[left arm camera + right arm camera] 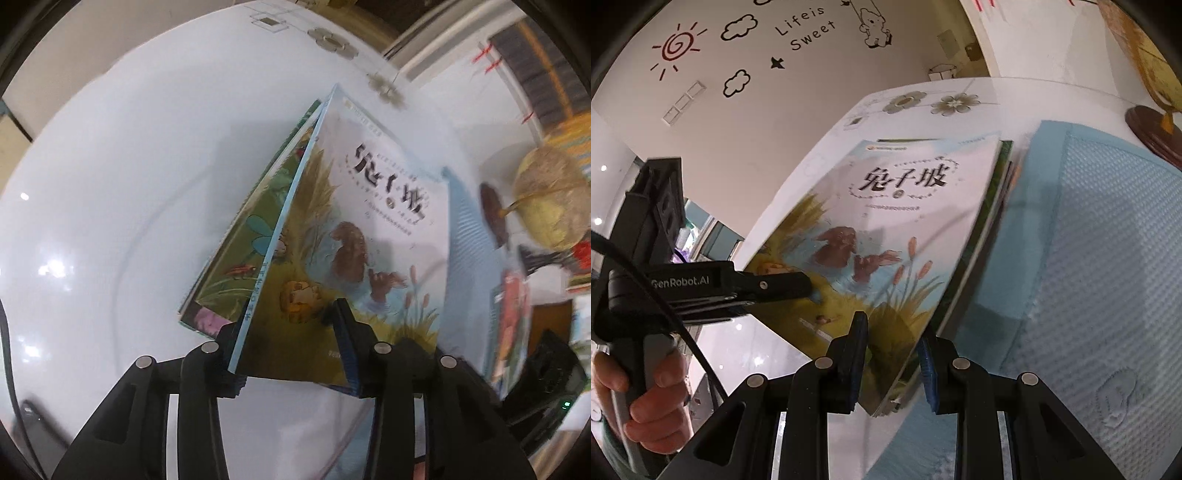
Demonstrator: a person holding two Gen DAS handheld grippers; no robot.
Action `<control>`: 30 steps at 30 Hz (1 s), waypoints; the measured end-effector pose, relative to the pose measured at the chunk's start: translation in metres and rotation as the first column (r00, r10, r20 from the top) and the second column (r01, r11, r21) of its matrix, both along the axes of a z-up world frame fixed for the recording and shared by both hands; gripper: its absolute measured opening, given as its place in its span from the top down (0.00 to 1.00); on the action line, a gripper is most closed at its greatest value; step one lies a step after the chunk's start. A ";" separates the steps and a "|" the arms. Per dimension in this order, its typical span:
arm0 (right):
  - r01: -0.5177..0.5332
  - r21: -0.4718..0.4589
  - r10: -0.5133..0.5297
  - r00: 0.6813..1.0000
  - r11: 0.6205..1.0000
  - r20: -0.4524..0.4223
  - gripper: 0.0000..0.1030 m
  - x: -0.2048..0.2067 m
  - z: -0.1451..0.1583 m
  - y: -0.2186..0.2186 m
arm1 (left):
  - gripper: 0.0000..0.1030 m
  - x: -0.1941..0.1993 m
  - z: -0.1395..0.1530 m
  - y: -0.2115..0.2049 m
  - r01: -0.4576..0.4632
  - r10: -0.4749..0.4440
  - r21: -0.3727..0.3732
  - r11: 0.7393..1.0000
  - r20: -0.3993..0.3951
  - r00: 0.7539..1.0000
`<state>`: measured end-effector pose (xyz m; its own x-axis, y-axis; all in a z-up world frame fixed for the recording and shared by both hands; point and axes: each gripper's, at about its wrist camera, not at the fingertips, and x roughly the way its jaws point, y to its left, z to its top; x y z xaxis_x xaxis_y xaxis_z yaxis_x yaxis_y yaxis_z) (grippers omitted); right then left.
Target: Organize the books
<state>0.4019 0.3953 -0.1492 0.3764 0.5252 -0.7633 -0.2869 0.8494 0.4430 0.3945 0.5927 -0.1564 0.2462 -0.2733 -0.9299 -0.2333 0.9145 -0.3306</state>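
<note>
A picture book with rabbits on its cover [369,221] [886,221] stands tilted on top of a few thin books, one of them green [251,229] [1004,158]. My right gripper [892,332] is shut on the near bottom corner of this bundle, one pad on the cover and one behind. My left gripper [284,321] [809,295] straddles the opposite lower corner. Its jaws stand apart there, and the pads do not press the book. The bundle leans beside a light blue textured box [1089,258] [465,229].
The white table [110,184] [1015,96] has flower decals at its far edge. A globe on a wooden base [546,199] [1152,129] stands past the blue box. A hand [646,406] holds the left gripper's handle, and a black cable [7,350] trails from it.
</note>
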 end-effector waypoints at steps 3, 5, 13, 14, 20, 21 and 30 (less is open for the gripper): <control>0.004 -0.015 -0.004 0.999 1.000 0.032 0.75 -0.003 -0.002 0.000 | 0.59 0.006 0.003 0.000 -0.003 0.005 0.084 0.996 -0.029 1.000; -0.013 -0.045 0.015 0.999 0.999 0.045 0.75 -0.006 0.001 0.002 | 0.55 0.005 0.009 0.005 -0.023 0.028 0.153 0.988 -0.029 0.999; 0.022 0.040 -0.021 0.999 0.999 -0.025 0.75 -0.032 0.000 -0.052 | 0.57 -0.019 0.029 0.001 -0.040 0.047 0.357 0.933 -0.012 0.999; 0.019 0.051 -0.017 1.000 0.999 -0.026 0.75 -0.040 0.003 -0.063 | 0.57 -0.027 0.034 -0.008 -0.034 0.033 0.352 0.935 0.009 0.999; 0.009 0.082 -0.003 0.997 0.997 -0.071 0.73 -0.099 0.010 -0.151 | 0.57 -0.069 0.046 -0.096 0.107 -0.130 0.277 0.955 0.066 0.989; 0.011 0.073 -0.005 0.997 0.997 -0.081 0.73 -0.109 0.010 -0.170 | 0.57 -0.076 0.046 -0.114 0.130 -0.152 0.256 0.958 0.066 0.986; 0.097 0.012 -0.096 0.990 0.995 -0.102 0.72 -0.163 0.026 -0.334 | 0.57 -0.096 0.049 -0.309 0.319 -0.330 0.119 0.940 0.091 0.939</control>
<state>0.2391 0.0614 -0.1235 0.3471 0.5033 -0.7913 -0.1568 0.8630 0.4802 0.2986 0.2838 -0.1075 0.2602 -0.2617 -0.9294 0.1138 0.9642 -0.2396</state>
